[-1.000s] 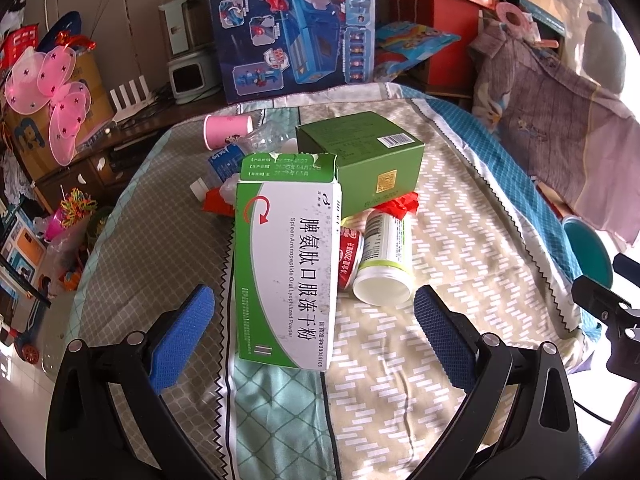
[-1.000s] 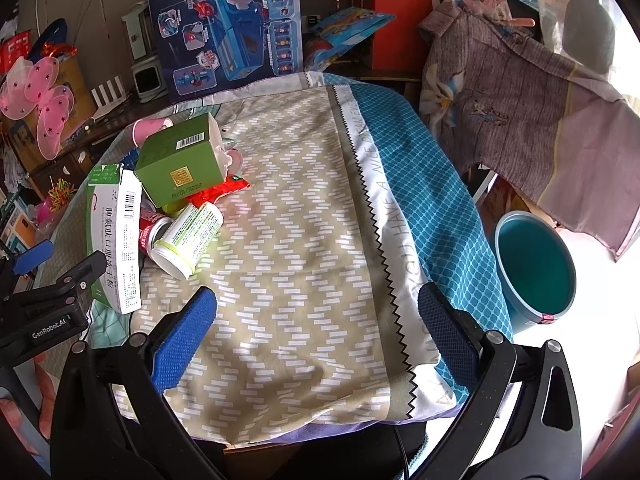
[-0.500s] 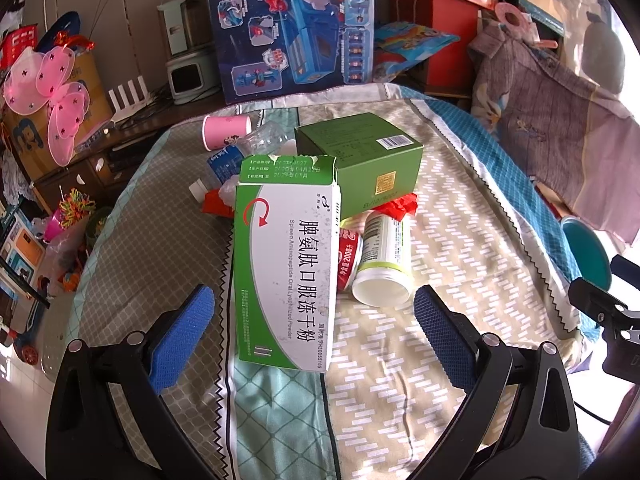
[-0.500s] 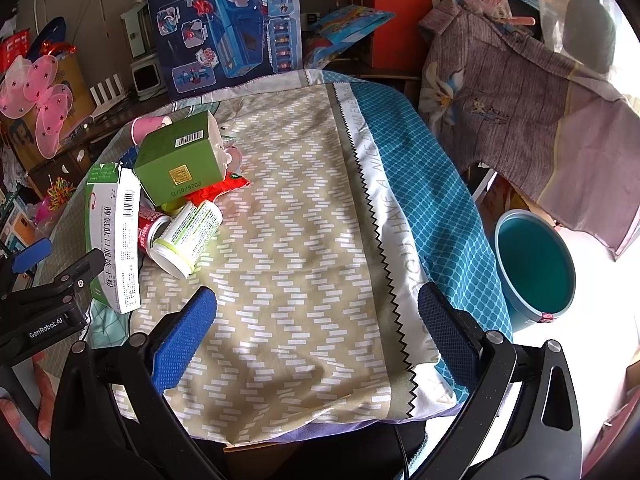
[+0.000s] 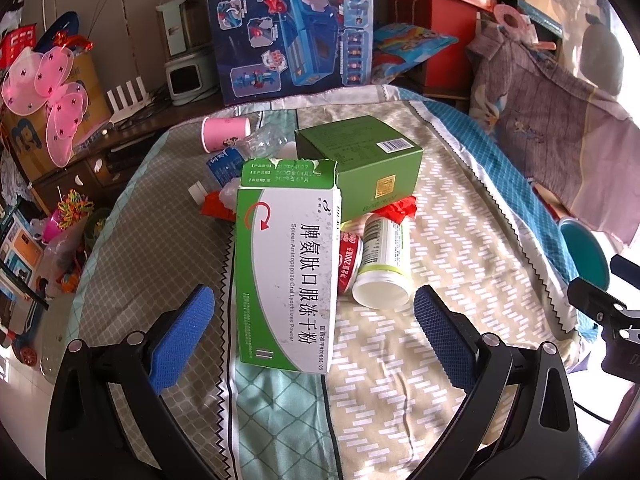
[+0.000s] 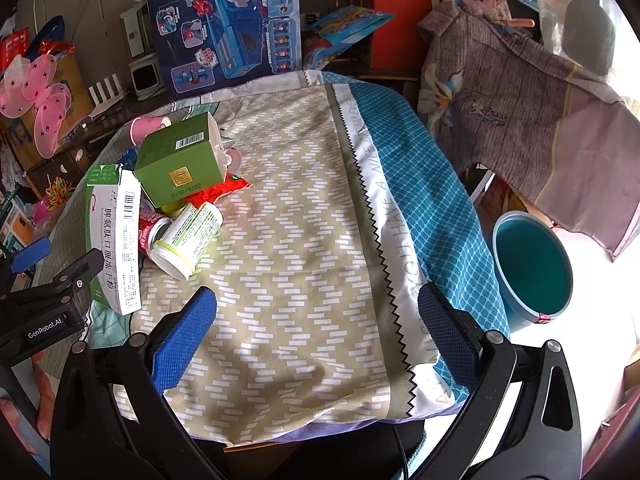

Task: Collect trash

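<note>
Left tongs (image 5: 314, 320) apart — medicine carton (image 5: 286, 268) lies between them; right tongs (image 6: 316, 330) apart over bare tablecloth (image 6: 304, 208), teal bucket (image 6: 532, 268) at 3 o'clock.

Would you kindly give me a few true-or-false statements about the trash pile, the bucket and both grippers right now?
1. The left gripper is shut on the white-and-green medicine box. False: it is open, holding nothing.
2. The white bottle lies on its side. True.
3. The teal bucket stands on the tablecloth. False: it stands beside the table, lower down.
4. The right gripper is open and empty. True.
</note>
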Available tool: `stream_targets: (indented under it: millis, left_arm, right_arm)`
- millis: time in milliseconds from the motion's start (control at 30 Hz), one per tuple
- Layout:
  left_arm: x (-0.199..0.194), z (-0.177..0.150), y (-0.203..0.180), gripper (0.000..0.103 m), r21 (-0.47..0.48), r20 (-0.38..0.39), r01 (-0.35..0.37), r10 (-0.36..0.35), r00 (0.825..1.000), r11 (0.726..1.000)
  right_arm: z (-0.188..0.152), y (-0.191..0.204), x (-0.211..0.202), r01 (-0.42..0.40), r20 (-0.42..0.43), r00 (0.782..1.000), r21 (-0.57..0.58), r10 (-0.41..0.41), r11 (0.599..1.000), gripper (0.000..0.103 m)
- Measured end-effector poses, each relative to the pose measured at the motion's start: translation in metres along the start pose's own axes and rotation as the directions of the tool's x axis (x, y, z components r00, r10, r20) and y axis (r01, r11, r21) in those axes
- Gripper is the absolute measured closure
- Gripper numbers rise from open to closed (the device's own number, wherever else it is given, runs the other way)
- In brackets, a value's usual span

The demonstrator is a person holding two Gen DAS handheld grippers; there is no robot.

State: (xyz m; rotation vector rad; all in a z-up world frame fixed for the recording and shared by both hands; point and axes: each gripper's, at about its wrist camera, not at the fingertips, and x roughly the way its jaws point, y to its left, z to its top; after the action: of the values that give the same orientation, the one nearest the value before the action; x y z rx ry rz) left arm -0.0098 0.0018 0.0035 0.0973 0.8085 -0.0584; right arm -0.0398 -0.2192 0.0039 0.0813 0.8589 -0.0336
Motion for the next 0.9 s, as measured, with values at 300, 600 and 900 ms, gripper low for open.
stream_targets:
  millis: [300, 600, 900]
  left_arm:
    - [0.001, 0.0, 0.0, 0.004, 0.0, -0.002, 0.002, -0.002, 1.0, 1.0]
    - [0.002, -0.002, -0.001, 0.004, -0.004, -0.01, 0.009, -0.01, 1.0, 1.0]
    - [0.019, -0.008, 0.031, 0.004, -0.012, -0.056, 0.055, -0.056, 0.997, 0.998]
  right_arm:
    - [0.0, 0.002, 0.002, 0.002, -0.01, 1.0, -0.002, -0.002, 1.0, 0.006]
    - [0.0, 0.004, 0.008, 0.005, -0.023, 1.0, -0.003, -0.005, 1.0, 0.006]
    - [0.002, 0.011, 0.025, 0.011, -0.063, 0.998, -0.034, -0.014, 0.999, 0.006]
